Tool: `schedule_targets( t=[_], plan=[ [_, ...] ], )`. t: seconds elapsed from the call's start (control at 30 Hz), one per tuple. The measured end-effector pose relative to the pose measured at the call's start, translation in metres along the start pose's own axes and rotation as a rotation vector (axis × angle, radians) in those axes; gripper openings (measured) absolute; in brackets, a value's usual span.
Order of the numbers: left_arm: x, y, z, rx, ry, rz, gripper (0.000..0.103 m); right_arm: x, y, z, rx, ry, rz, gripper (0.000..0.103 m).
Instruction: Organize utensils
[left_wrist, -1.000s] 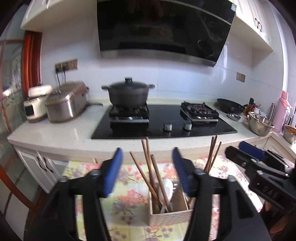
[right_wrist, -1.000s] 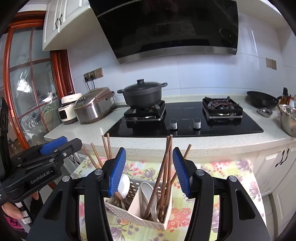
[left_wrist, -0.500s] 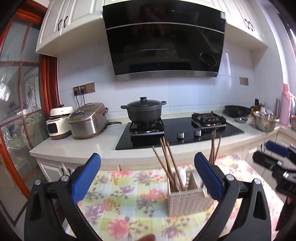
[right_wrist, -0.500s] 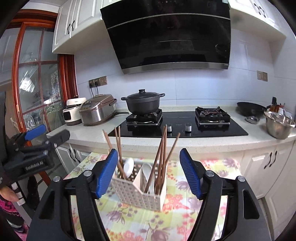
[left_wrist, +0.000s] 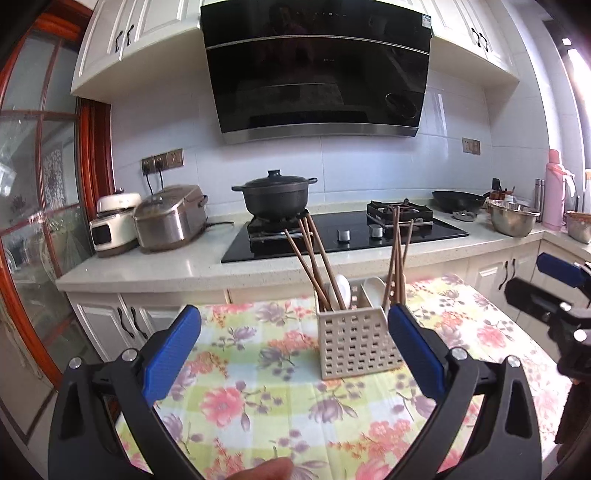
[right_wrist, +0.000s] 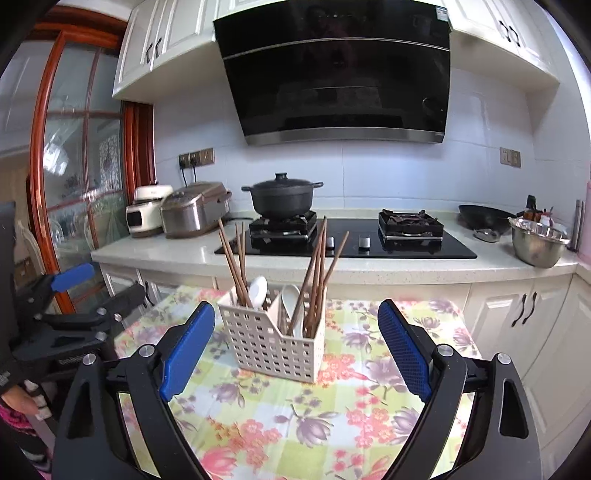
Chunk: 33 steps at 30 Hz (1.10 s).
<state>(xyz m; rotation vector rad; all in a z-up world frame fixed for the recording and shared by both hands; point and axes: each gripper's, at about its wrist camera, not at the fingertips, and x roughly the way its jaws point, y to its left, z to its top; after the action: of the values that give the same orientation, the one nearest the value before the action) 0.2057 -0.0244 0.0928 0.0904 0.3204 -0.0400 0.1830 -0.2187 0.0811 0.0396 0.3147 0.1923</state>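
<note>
On the floral tablecloth, the white utensil caddy stood just beyond both grippers, chopsticks upright inside. The left gripper was wide open and empty, caddy toward its right finger. The right gripper was opening, empty, caddy centred ahead.

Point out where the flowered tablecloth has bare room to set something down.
Tablecloth lies bare all round the white caddy: a wide patch before it, strips at either side. White counter is free between rice cooker and hob; its right end is crowded.
</note>
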Motion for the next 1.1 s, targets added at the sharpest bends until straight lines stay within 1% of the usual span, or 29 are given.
schedule_targets(
  t=[0.17, 0.27, 0.37, 0.5, 0.57, 0.67, 0.83, 1.1],
  plan=[
    [-0.003, 0.009, -0.016, -0.077, 0.056, -0.061, 0.098, 0.001, -0.003, -0.011, 0.015, 0.042, 0.015, 0.084],
    [-0.002, 0.011, -0.02, -0.103, 0.078, -0.092, 0.098, -0.001, 0.001, -0.01, 0.007, 0.042, 0.01, 0.084],
    [-0.004, 0.01, -0.022, -0.105, 0.069, -0.089, 0.098, -0.002, 0.004, -0.01, -0.006, 0.046, 0.01, 0.084],
    [-0.005, 0.012, -0.022, -0.114, 0.07, -0.107, 0.098, 0.0, 0.004, -0.012, 0.001, 0.058, 0.017, 0.084],
    [-0.005, 0.01, -0.022, -0.112, 0.073, -0.114, 0.098, 0.001, 0.005, -0.014, 0.0, 0.062, 0.016, 0.084],
    [-0.006, 0.008, -0.022, -0.104, 0.073, -0.106, 0.098, 0.002, 0.005, -0.014, 0.0, 0.065, 0.019, 0.084],
    [-0.006, 0.005, -0.022, -0.091, 0.081, -0.121, 0.098, 0.002, 0.005, -0.015, 0.0, 0.065, 0.019, 0.084],
    [-0.005, 0.006, -0.023, -0.097, 0.086, -0.112, 0.098, 0.001, 0.008, -0.015, -0.005, 0.064, 0.02, 0.084]
  ],
)
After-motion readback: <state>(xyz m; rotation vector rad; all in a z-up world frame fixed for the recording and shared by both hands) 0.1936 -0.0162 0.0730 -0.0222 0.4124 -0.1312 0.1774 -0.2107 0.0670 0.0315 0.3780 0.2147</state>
